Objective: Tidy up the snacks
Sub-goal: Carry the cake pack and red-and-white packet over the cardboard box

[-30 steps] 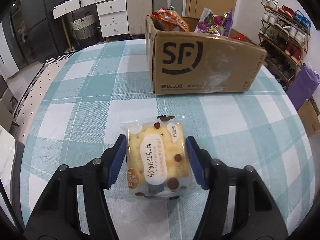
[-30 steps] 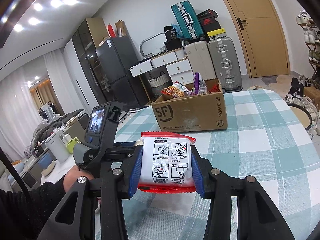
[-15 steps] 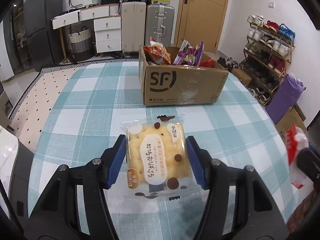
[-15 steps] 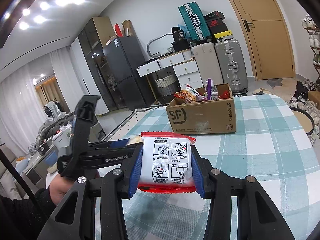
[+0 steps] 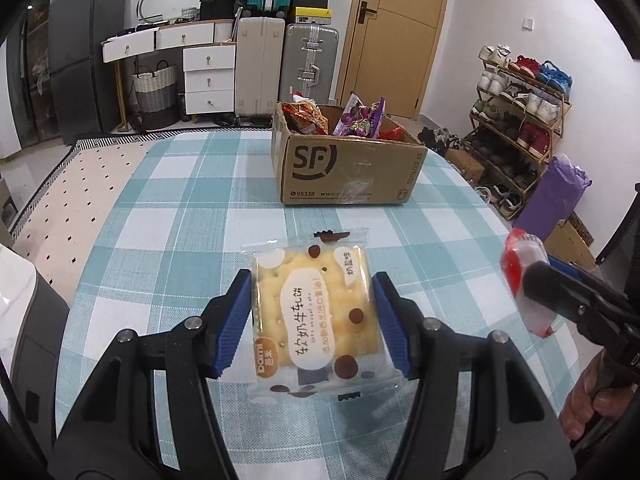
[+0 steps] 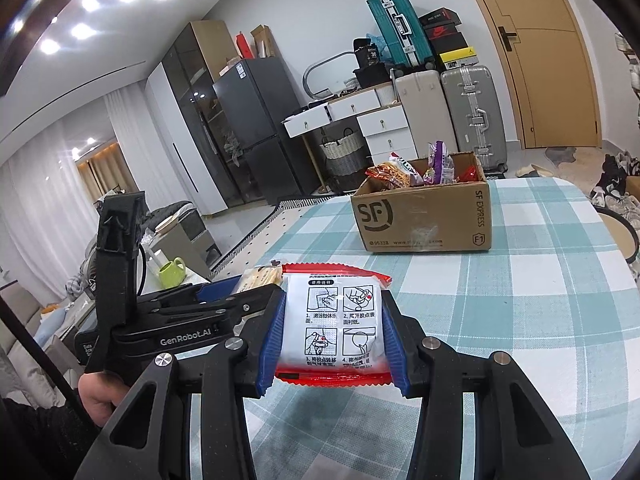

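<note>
Each camera sits on its tongs, looking forward over the checked blue-and-white desk [image 5: 168,216]. Both see the brown cardboard box [image 5: 344,172] [image 6: 424,220] far ahead.

Right tongs [image 6: 334,334] clamp a red-edged packet [image 6: 334,330] (seemingly clear of the table [image 6: 520,304]), cardboard box [image 6: 424,220] beyond.

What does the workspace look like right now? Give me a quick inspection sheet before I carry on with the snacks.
Surface: teal-and-white checked tablecloth on the table.
Job's things: open brown cardboard SF box at the far side, holding red and purple snack bags; clear-wrapped yellow cracker packet; red-and-white printed sachet.
Clutter: nothing seen on the cloth beyond the box.
Grippers: left gripper, jaws shut on the cracker packet; right gripper, jaws shut on the sachet; both held above the cloth.
Cables: thin black cable on the left gripper's mount.
Surroundings: suitcases, white drawers, shoe rack, wooden door.
</note>
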Motion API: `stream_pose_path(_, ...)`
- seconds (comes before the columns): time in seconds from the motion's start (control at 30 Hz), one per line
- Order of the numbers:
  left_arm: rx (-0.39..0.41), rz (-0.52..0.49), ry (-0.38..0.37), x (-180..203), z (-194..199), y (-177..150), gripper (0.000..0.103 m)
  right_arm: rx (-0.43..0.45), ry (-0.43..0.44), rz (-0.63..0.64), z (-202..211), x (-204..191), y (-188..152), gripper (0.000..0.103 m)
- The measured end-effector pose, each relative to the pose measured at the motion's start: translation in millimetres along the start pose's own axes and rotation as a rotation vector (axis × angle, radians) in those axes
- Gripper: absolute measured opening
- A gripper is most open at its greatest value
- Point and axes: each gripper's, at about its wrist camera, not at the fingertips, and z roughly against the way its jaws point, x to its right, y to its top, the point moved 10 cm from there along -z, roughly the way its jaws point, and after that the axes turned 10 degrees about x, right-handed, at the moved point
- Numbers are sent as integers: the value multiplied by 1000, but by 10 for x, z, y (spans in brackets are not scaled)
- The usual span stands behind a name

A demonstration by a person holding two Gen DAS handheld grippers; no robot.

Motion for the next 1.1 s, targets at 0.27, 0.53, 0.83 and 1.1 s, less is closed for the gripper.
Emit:
stream_pose_path(0.27,25,-46,-5,45,-81,280,58,8,6,23,-113,76,211,45)
stream_pose_path(0.53,22,-76,5,25,-386,711,58,21,37,40,-326,171,715,45)
stream_pose_path(0.83,23,-89,-26,124,-619,1386,58,27,31,78,-618,334,1413,45)
stream_pose_path(1.1,20,-123,-49,346,-949,2032,58,11,1,55,-925,620,2035,45)
